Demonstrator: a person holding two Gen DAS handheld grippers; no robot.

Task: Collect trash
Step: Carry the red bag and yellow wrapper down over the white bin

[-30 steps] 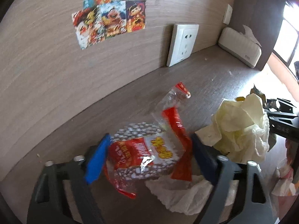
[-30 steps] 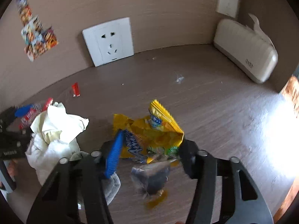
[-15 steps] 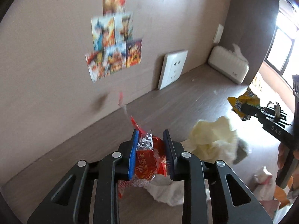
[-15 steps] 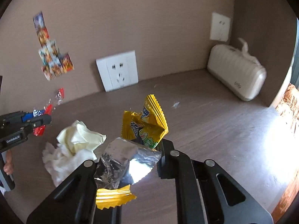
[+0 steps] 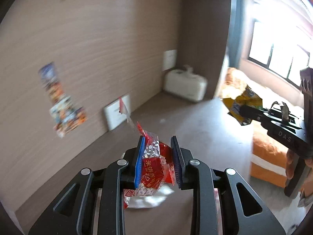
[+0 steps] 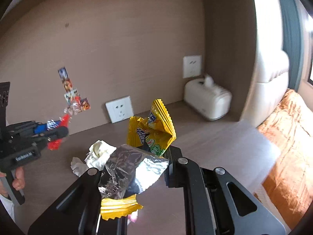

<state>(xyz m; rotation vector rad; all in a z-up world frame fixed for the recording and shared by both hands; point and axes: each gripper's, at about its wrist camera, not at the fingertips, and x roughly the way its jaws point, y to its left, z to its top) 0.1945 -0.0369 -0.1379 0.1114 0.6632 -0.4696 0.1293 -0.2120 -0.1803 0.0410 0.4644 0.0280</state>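
Observation:
My left gripper (image 5: 158, 156) is shut on a red and clear snack wrapper (image 5: 154, 166) and holds it well above the brown desk (image 5: 195, 129). It also shows at the left of the right wrist view (image 6: 56, 131). My right gripper (image 6: 148, 156) is shut on a yellow snack wrapper (image 6: 154, 129) with a silver foil inside (image 6: 129, 170), lifted above the desk. That yellow wrapper (image 5: 242, 105) also shows at the right of the left wrist view. Crumpled white and pale yellow tissues (image 6: 97, 154) lie on the desk below.
A white tissue box (image 6: 207, 98) stands in the desk's back right corner. Wall sockets (image 6: 119, 111) and stickers (image 6: 72, 96) are on the back wall. An orange bedcover (image 6: 289, 137) lies past the desk's right edge.
Both grippers have risen further from the desk with their wrappers. The tissues look smaller and lower in view. The left view has swung to the right.

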